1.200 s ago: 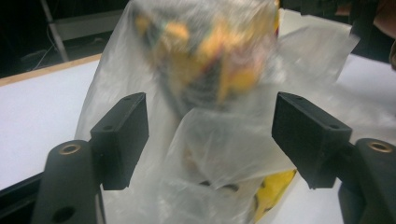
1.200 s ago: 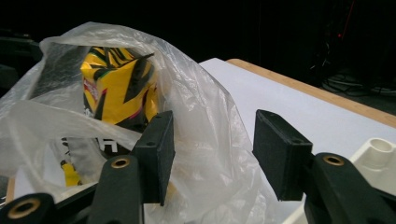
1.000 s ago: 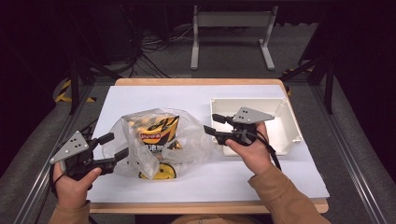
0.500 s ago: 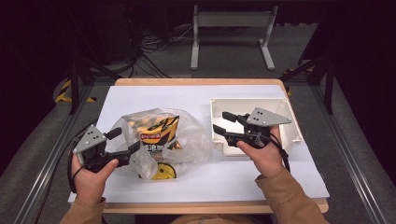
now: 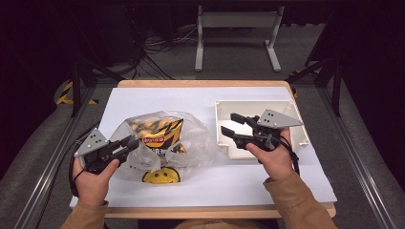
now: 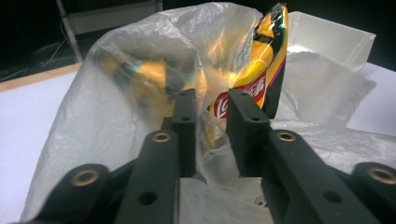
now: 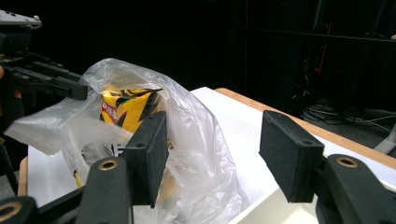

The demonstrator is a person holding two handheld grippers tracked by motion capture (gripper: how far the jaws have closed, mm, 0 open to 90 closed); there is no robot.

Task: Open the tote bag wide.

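I am watching the left tongs (image 5: 128, 143) at the near left of the table (image 5: 267, 181): their jaws have just been closing, and in the left gripper view the two pads (image 6: 245, 130) are pinching a fold of the clear plastic bag (image 5: 191, 138) between them. A narrow gap is showing between the pads, but the film is bunching there, so I am reading this as a clamp on the bag's near-left edge. Compared with a second ago, the left hand (image 5: 93, 174) is sitting closer in against the bag, where before it was standing off to the left with jaws wide.

The bag is lying on the white table cover, left of centre, with a yellow-and-black snack packet (image 5: 157, 131) standing inside it and a yellow smiley face (image 5: 161, 176) at its near edge.

The right tongs (image 5: 228, 129) are hovering apart and empty over the near-left corner of the white tray (image 5: 253, 105), pointing left toward the bag; in the right gripper view nothing is sitting between their pads (image 7: 289, 154).

My judgement: with one side of the bag now held, the work is moving toward opening the bag or drawing the packet out, and the right tongs are the ones free to do it.

Farther out, the wooden table edge is showing past the white cover. Beyond it the room is dark, with grey flooring, loose cables (image 5: 157, 47) and a grey metal stand (image 5: 236, 33).
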